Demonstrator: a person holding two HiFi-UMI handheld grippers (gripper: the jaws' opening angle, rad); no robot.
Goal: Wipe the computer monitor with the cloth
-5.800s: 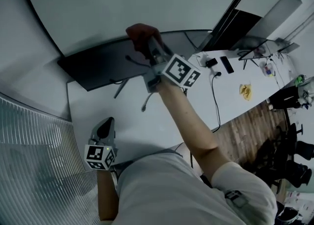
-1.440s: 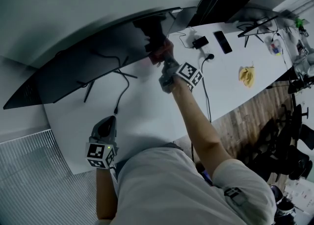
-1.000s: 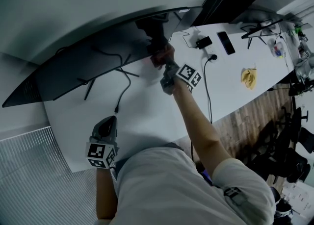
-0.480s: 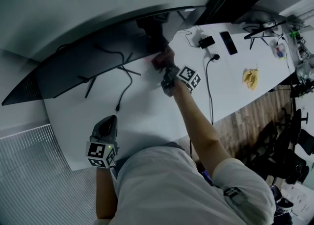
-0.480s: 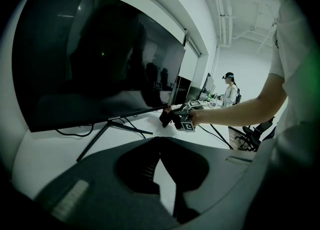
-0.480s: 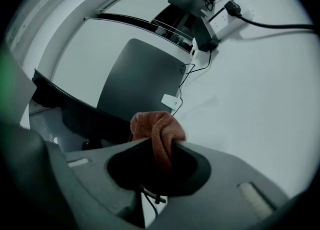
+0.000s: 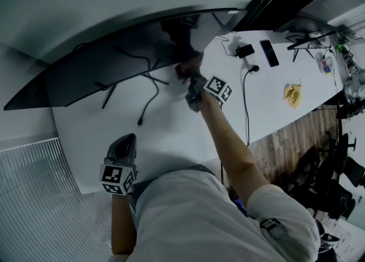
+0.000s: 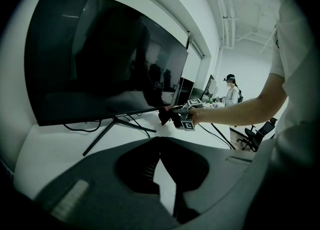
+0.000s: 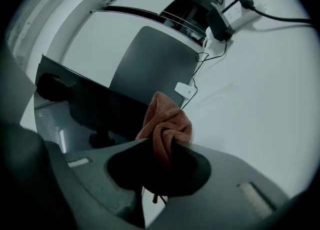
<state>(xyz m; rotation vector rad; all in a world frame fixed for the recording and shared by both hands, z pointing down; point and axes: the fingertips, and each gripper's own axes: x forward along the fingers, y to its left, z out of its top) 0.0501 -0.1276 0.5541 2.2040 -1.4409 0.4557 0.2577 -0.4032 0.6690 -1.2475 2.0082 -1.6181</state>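
The white desk (image 7: 171, 135) carries a wide dark computer monitor (image 7: 114, 67) on a thin splayed stand (image 8: 107, 131), with a loose cable (image 7: 149, 98) trailing from beneath the panel onto the desktop. The right gripper (image 9: 160, 151) is extended to the right-hand part of the screen's lower edge, its jaws clamped on a bunched reddish-brown cloth (image 9: 165, 124). The cloth projects forward of the jaw tips and sits at the bottom bezel; whether it presses on the glass cannot be confirmed. The left gripper (image 7: 122, 146) hangs low near the person's body, well apart from the monitor, its jaw tips brought together with nothing between them. Judged step: wiping along the lower right portion of the screen. Hazards from this position:

- With little cloth ahead of the tips, a steeper approach angle could bring the hard jaws onto the panel and mark it.
- Heavy forward pressure may rock or shift the monitor, as the stand is slender and the left gripper is not bracing it.
- A stroke carried below the bezel could snag the cable.
- A weak clamp could let the cloth pull free under friction.
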